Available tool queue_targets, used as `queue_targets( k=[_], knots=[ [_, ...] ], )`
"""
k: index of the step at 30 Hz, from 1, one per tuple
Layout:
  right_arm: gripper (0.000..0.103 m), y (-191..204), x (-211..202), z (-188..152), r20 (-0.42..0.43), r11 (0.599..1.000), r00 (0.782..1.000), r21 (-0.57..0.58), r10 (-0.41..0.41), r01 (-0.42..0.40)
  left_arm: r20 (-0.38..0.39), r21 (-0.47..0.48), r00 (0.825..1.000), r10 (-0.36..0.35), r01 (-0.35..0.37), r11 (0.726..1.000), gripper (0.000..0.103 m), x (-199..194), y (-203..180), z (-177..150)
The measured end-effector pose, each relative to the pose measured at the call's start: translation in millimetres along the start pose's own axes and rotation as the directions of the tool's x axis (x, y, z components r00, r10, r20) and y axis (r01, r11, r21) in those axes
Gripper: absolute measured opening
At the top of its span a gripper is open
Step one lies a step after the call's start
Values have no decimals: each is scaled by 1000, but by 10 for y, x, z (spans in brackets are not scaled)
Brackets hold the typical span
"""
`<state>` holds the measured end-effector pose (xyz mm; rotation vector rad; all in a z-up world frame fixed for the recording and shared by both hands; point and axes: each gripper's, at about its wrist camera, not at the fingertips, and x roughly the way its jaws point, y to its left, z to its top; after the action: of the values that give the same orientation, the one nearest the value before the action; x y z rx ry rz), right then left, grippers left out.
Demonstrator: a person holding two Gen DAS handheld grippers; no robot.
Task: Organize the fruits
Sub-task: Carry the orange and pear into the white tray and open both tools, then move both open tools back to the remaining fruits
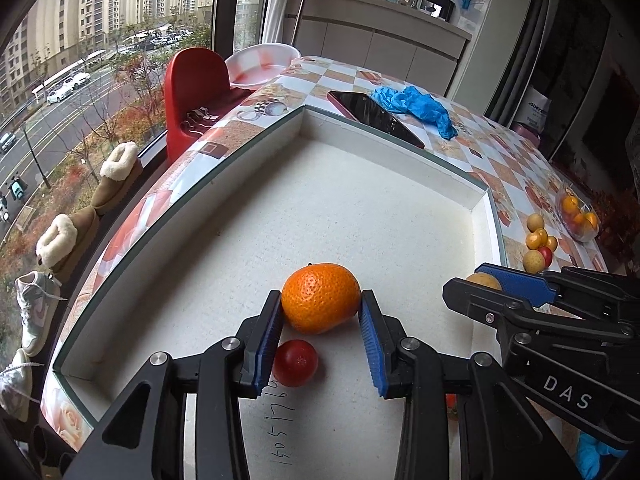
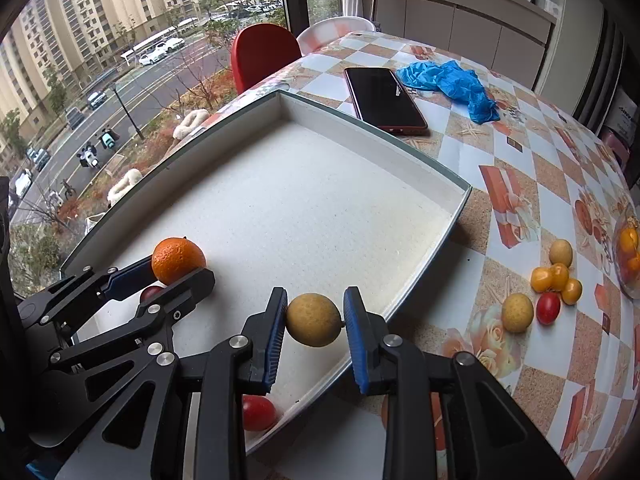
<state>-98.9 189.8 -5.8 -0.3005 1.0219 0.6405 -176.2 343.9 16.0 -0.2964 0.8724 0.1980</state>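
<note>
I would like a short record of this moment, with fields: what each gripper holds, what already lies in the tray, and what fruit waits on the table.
left gripper: shut on the round orange mandarin, over the tray
right gripper: shut on the round tan-yellow fruit, over the tray's near edge
white foam tray: two small red tomatoes lie in it
checked tablecloth: loose tan, yellow and red fruits in a group right of the tray
other things: black phone, crumpled blue glove
</note>
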Motion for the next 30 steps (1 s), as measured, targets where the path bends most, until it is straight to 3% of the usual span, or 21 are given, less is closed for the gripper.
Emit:
queue_targets(
  k=[2, 3, 4, 10, 11, 13, 15, 17, 23, 30],
  knots=[
    [34, -1, -7, 9, -1, 1000, 1000, 1, 7, -7, 1, 4, 1000, 12, -12, 1000, 42, -5, -2, 13],
    [39, -10, -17, 14, 1, 1000, 1000, 5, 1, -1, 8, 5, 1000, 23, -23, 1000, 52, -17, 4, 14],
    [43, -23, -27, 18, 5, 1000, 1000, 9, -3, 3, 17, 3, 999, 41, -41, 999, 55, -28, 12, 15],
    [71, -76, -142, 45, 41, 1000, 999, 24, 6, -7, 1, -12, 999, 34, -34, 999, 55, -7, 68, 14],
    [81, -87, -163, 45, 47, 1000, 999, 27, 5, -6, -2, -9, 999, 39, -39, 999, 57, -7, 57, 15],
    [82, -125, -222, 44, 65, 999, 998, 38, 3, -6, 12, -12, 999, 53, -52, 999, 96, -46, 42, 19],
    [89, -190, -278, 47, 83, 998, 997, 59, 8, -13, 66, -10, 996, 64, -63, 998, 98, -148, 11, 26],
    [95, -253, -324, 39, 98, 998, 995, 68, -10, 3, 63, -1, 997, 53, -53, 999, 98, -177, -25, 55],
    [96, -528, -485, -53, 142, 994, 988, 106, -53, 38, 47, 19, 998, 35, -36, 999, 98, -228, -148, 111],
    [96, -1059, -570, -379, 93, 977, 988, 185, -125, 106, 40, 62, 999, -1, -2, 998, 98, -315, -412, 138]
  ],
)
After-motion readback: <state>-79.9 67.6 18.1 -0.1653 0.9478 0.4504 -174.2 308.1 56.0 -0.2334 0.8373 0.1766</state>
